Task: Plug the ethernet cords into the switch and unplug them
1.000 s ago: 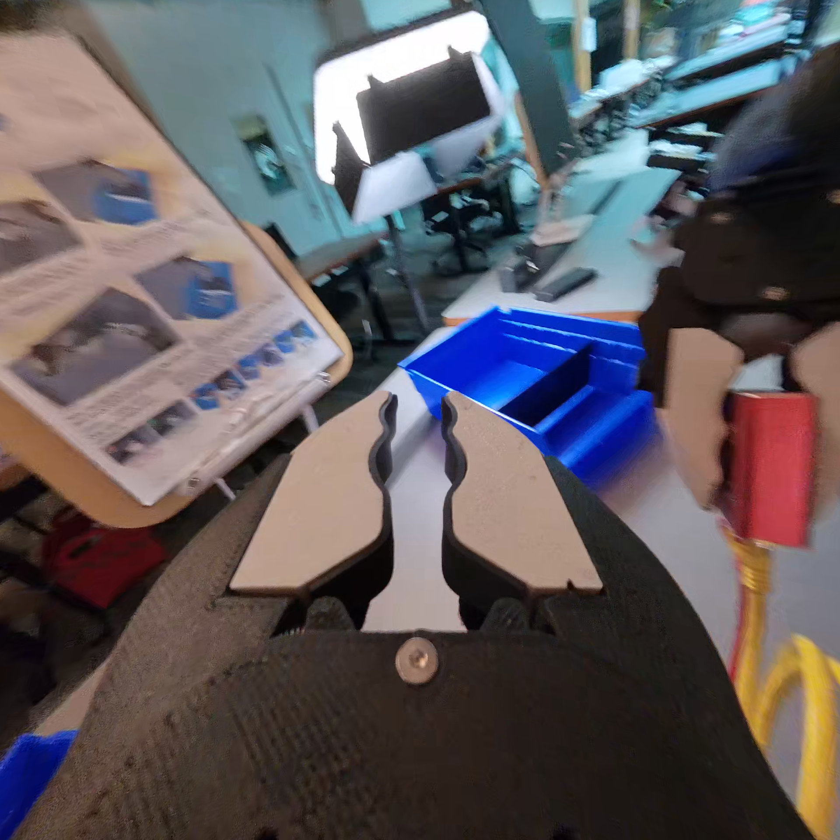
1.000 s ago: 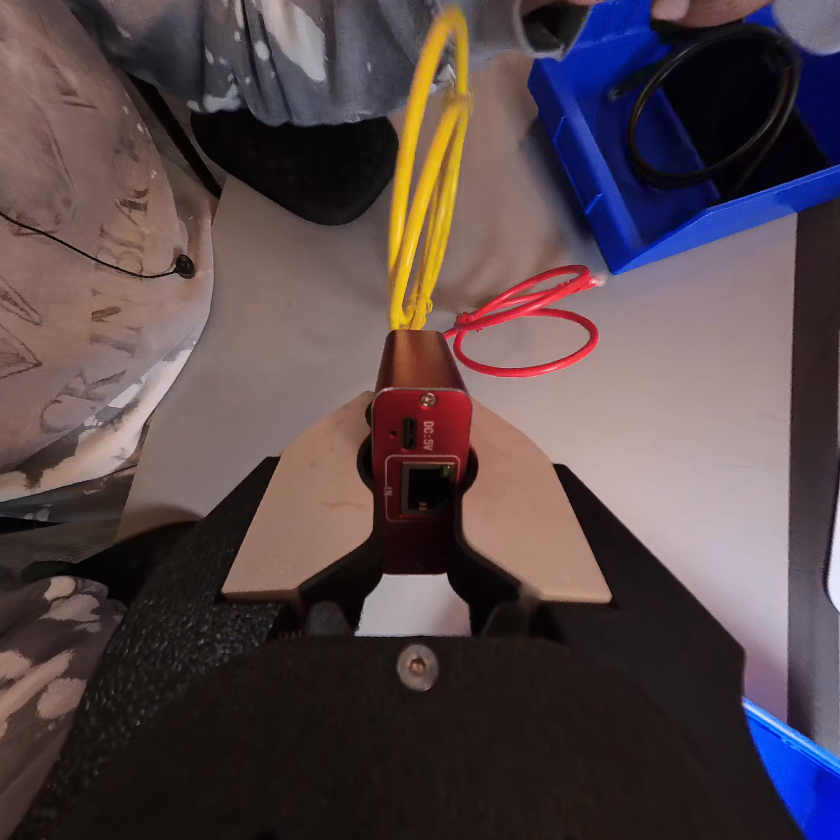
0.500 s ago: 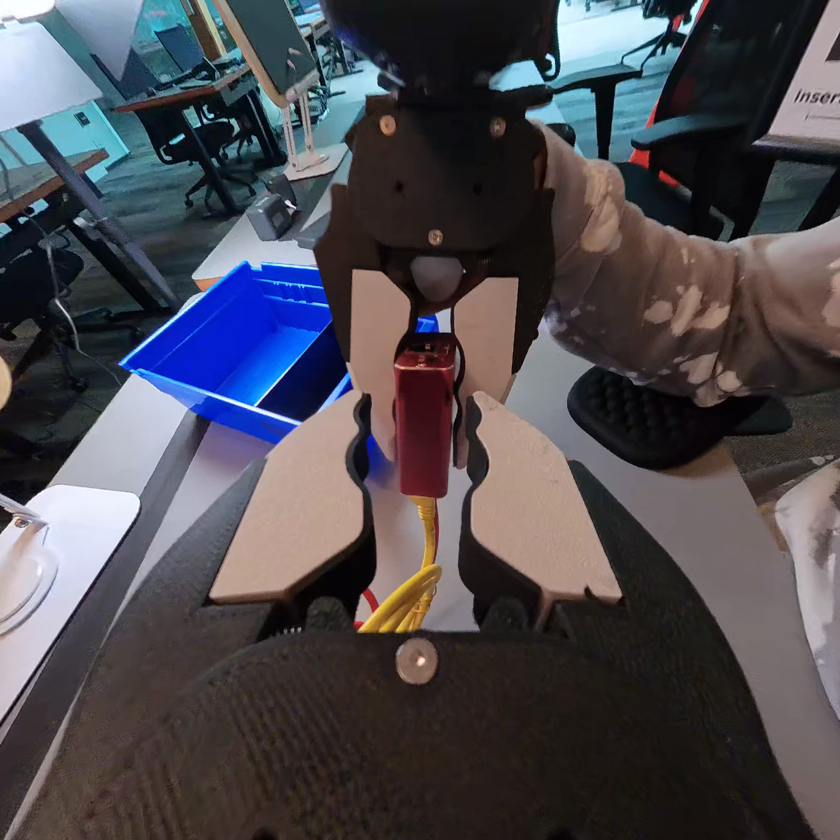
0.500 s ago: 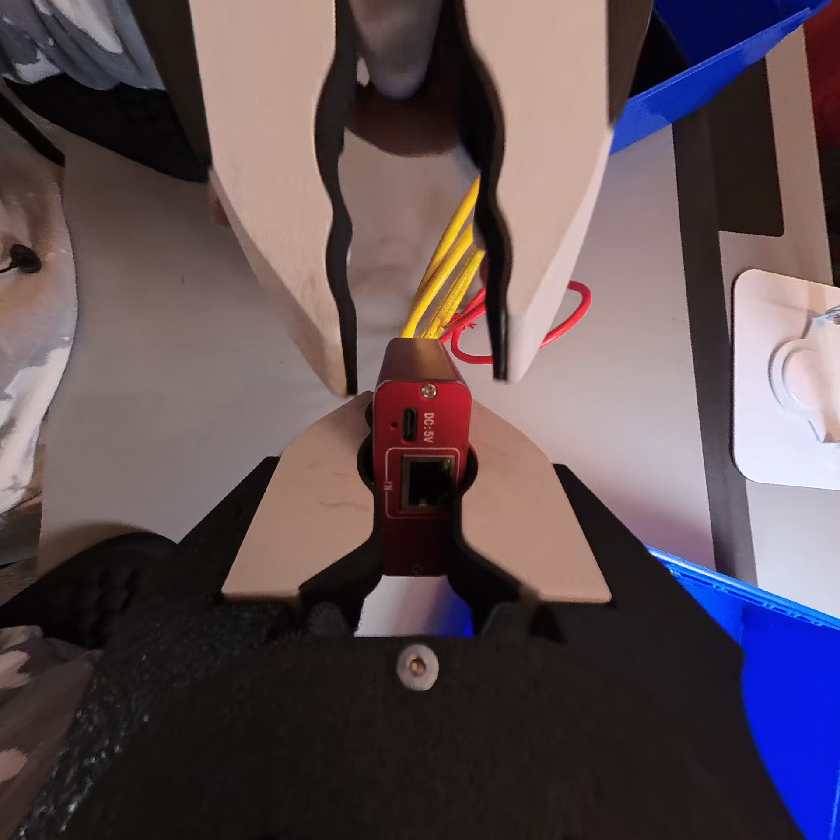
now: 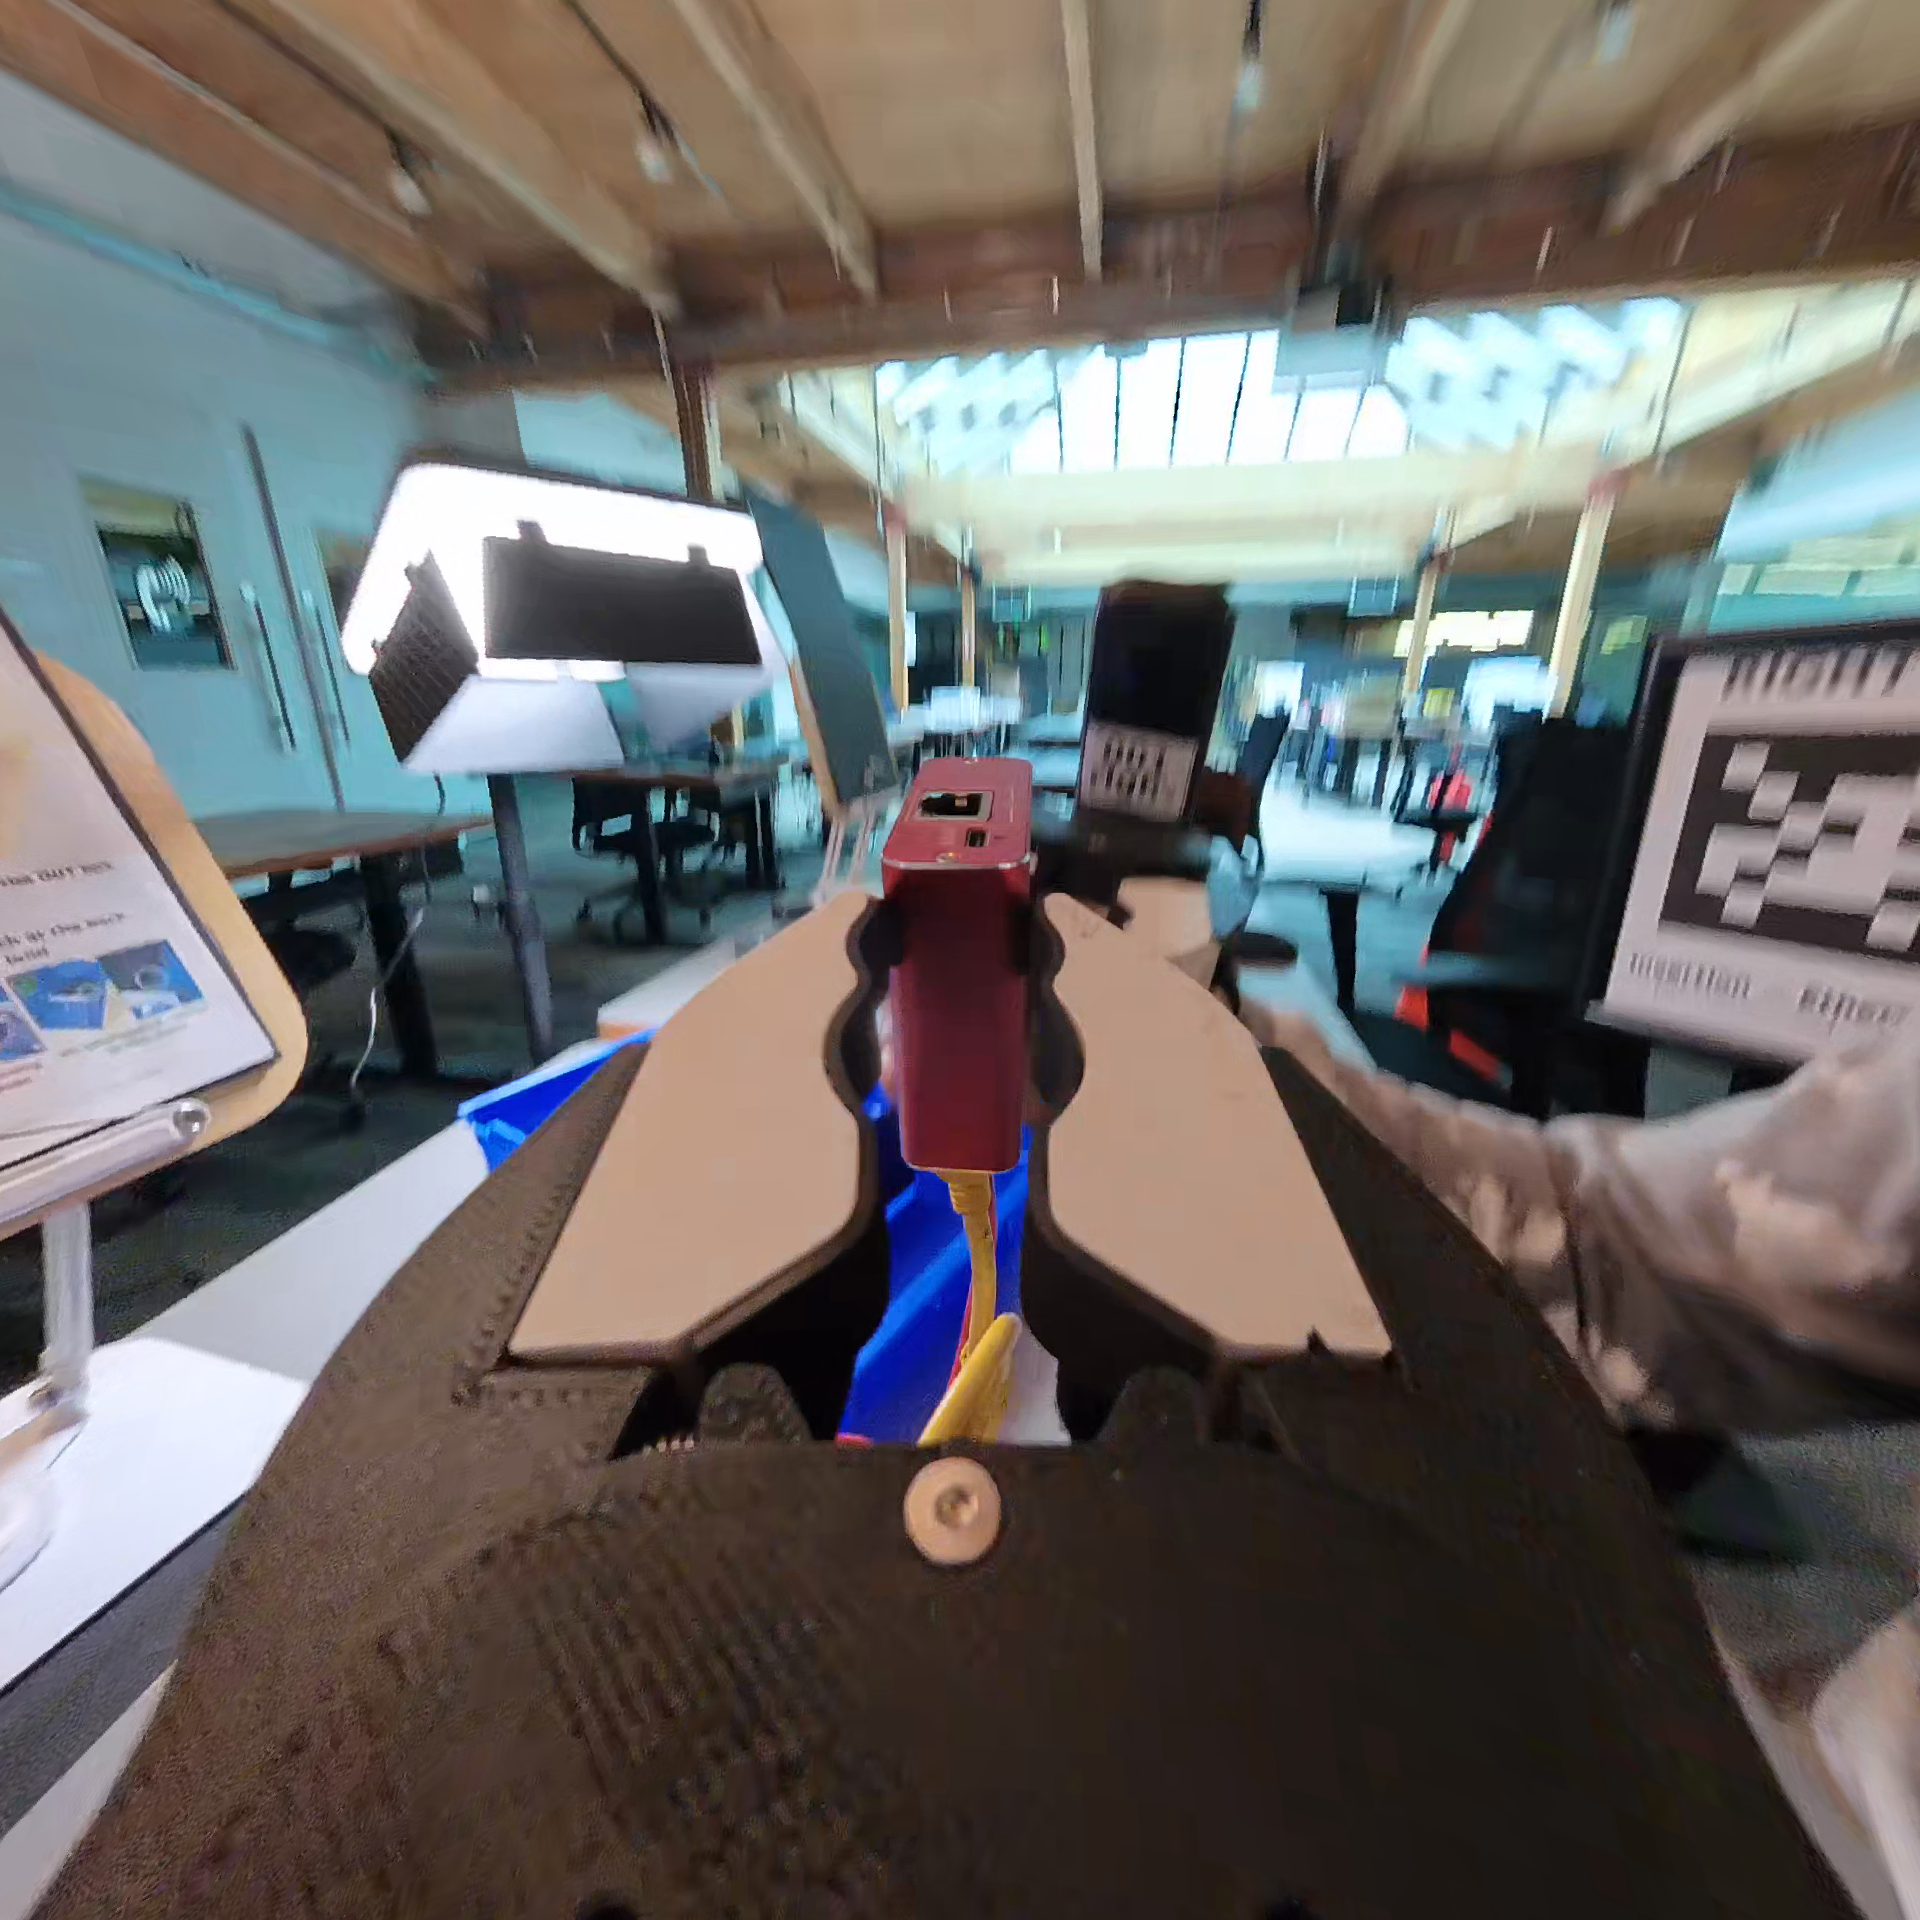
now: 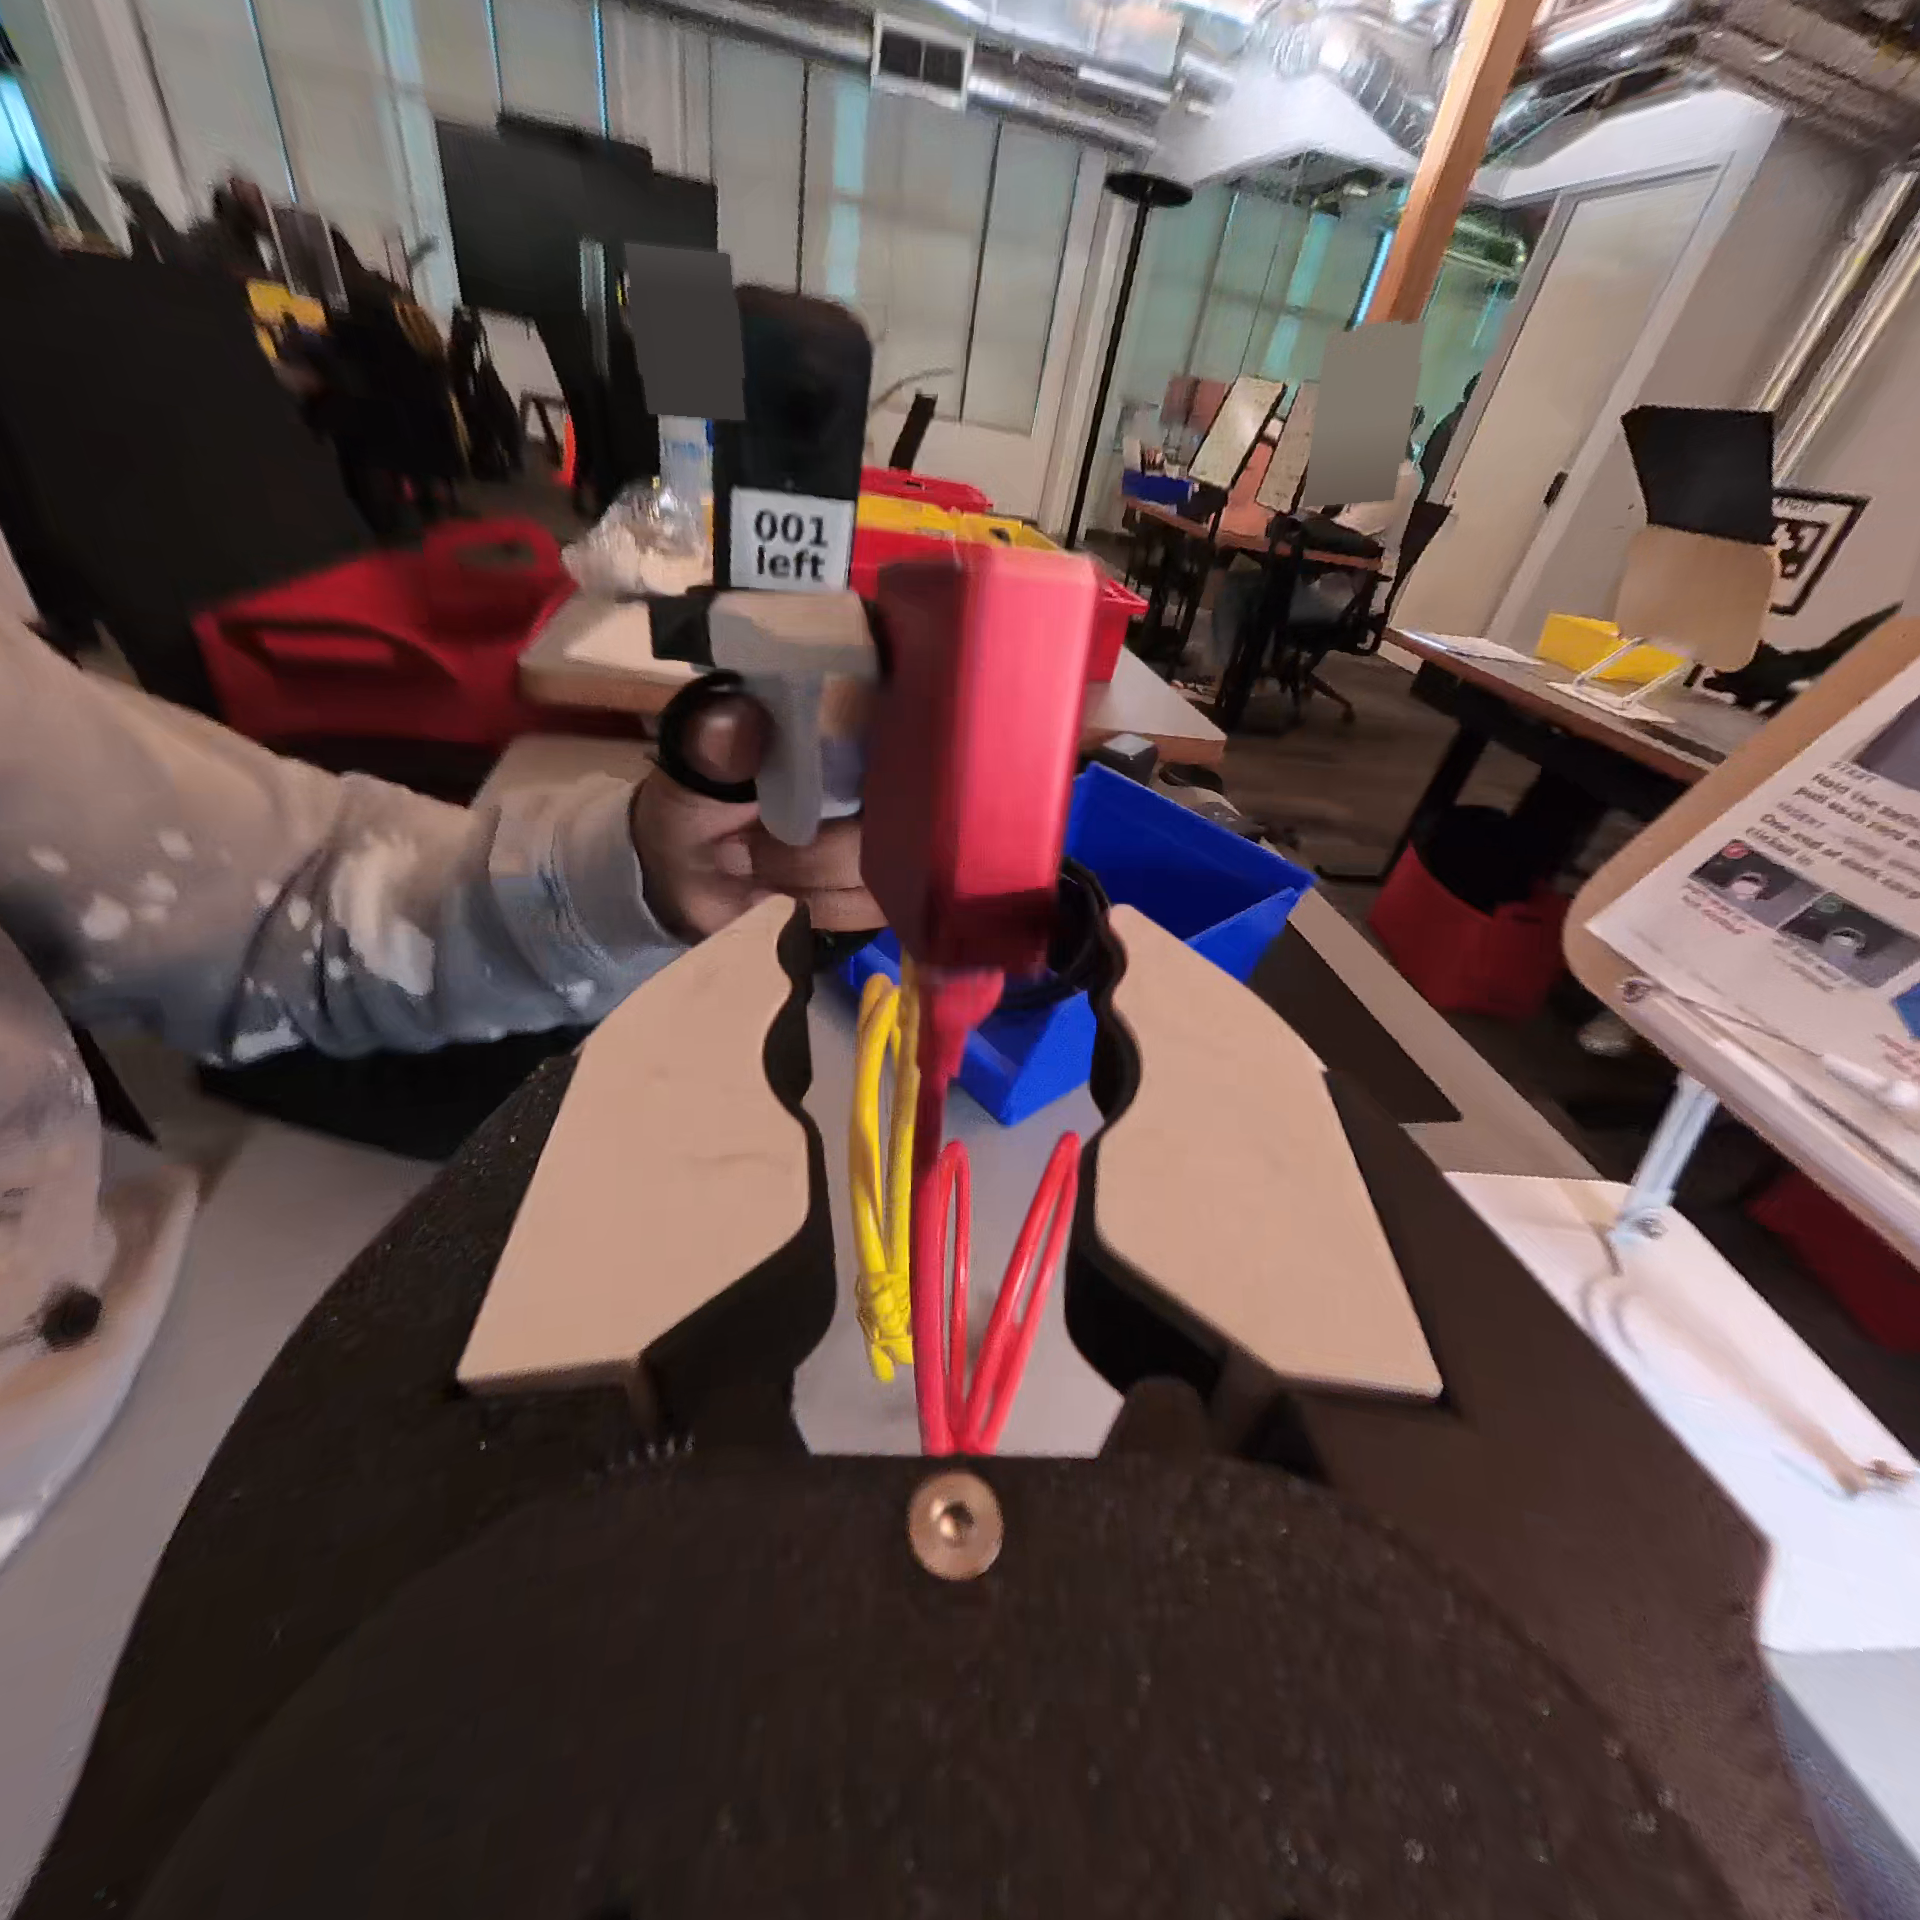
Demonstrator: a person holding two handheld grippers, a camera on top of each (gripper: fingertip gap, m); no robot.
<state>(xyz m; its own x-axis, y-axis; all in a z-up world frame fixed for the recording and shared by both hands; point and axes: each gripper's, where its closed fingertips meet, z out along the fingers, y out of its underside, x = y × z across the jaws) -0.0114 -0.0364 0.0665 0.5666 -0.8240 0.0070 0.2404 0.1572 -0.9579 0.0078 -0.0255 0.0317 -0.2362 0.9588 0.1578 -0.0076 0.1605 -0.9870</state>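
Note:
In the left wrist view my left gripper (image 5: 956,925) is shut on the red switch (image 5: 961,997), with both pads pressed on its sides. It holds the switch upright in the air, the port end up. A yellow cord (image 5: 977,1226) hangs from the switch's lower end. In the right wrist view my right gripper (image 6: 951,925) is open and empty, with room on both sides of the switch (image 6: 977,748) ahead of it. The yellow cord (image 6: 883,1143) and a red cord (image 6: 997,1268) hang down from the switch. A hand holds the left gripper's grey handle (image 6: 790,727) behind the switch.
A blue bin (image 6: 1174,862) with a black cable stands on the grey table (image 6: 312,1247) beyond the cords. An instruction board on a stand (image 6: 1766,914) is at the right, on a white base (image 6: 1662,1403). The person's sleeve (image 6: 260,852) crosses from the left.
The switch passed from my right gripper to my left. The left pads closed on it, the right jaws opened and drew back. The switch and cords were lifted off the table.

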